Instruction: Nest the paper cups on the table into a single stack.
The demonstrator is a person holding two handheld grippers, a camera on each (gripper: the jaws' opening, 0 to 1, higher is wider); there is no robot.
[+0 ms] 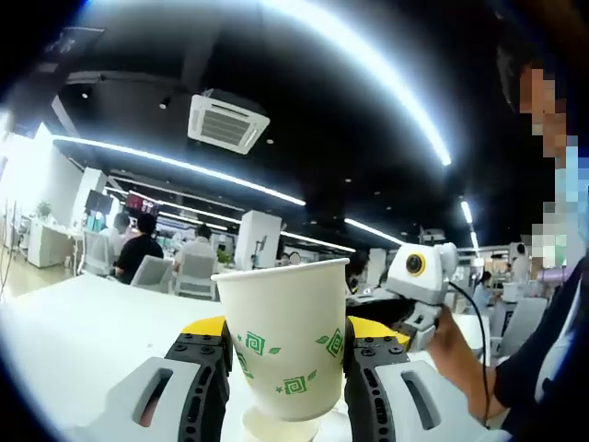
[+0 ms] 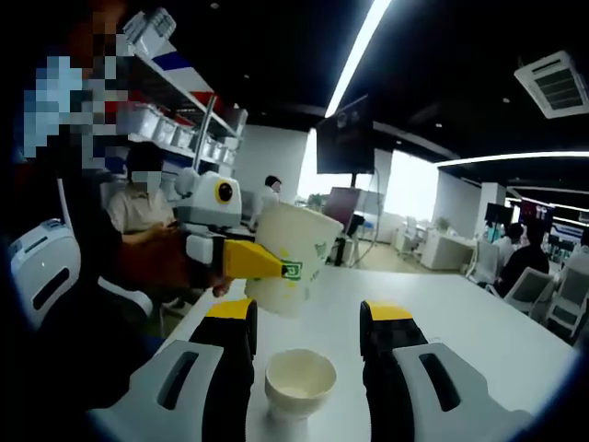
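A white paper cup with green leaf marks [image 1: 285, 345] stands upright between the yellow-tipped jaws of my left gripper [image 1: 287, 331], which is shut on it. In the right gripper view that same cup [image 2: 296, 253] hangs tilted above the table, with the left gripper [image 2: 253, 261] reaching in from the left. Below it a second paper cup [image 2: 299, 382] stands mouth-up on the white table [image 2: 460, 313]. My right gripper [image 2: 308, 318] is open, its jaws on either side of this cup with gaps. A hand [image 1: 451, 336] holds the right gripper [image 1: 409, 318].
The long white table [image 1: 83, 322] runs away from me. Office chairs [image 2: 529, 285] and seated people [image 1: 138, 244] are at its far end. Shelves with bins [image 2: 175, 124] stand behind a seated person [image 2: 138, 207]. The person holding the grippers [image 1: 543, 368] is close by.
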